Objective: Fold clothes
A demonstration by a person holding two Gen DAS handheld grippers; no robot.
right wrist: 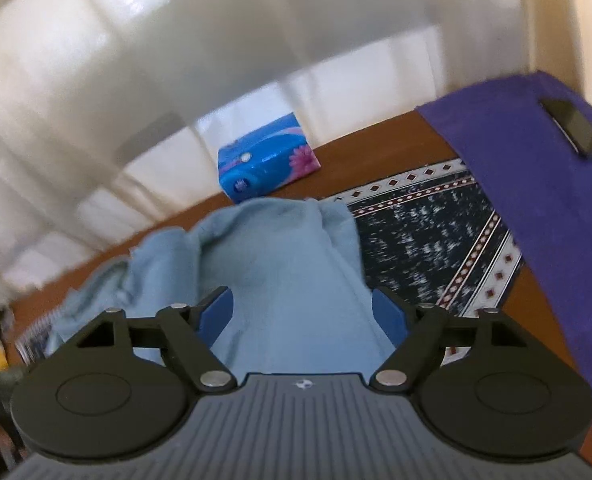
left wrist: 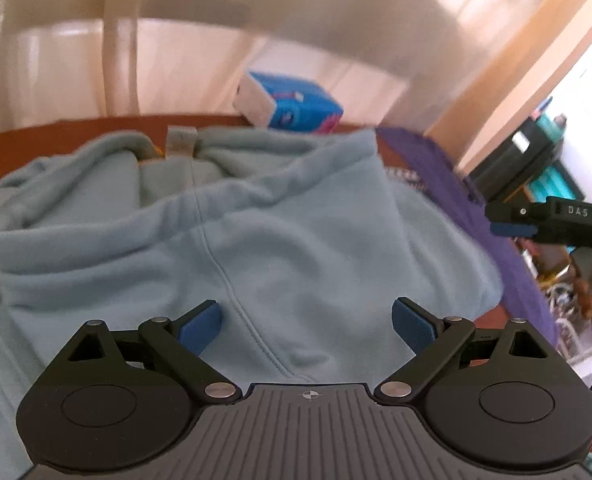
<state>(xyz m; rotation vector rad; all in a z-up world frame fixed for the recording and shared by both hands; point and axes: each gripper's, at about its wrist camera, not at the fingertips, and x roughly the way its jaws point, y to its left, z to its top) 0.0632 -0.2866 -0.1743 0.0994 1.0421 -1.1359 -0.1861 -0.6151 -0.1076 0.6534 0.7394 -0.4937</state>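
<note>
A light blue sweatshirt (left wrist: 256, 232) lies rumpled across the brown table (left wrist: 56, 140), its hood or collar bunched toward the far edge. My left gripper (left wrist: 307, 322) hovers open just above its near part, blue pads spread wide with nothing between them. In the left wrist view the right gripper (left wrist: 512, 222) shows at the far right, a hand on its handle. In the right wrist view the same sweatshirt (right wrist: 288, 272) runs away from my right gripper (right wrist: 302, 312), which is open over the cloth and holds nothing.
A blue tissue box (left wrist: 292, 106) (right wrist: 266, 160) stands at the table's far edge before white curtains (right wrist: 136, 80). A purple cloth (right wrist: 544, 200) with a dark phone-like slab (right wrist: 576, 130) lies right, over a dark patterned mat (right wrist: 428, 240). Clutter sits beyond the table's right side.
</note>
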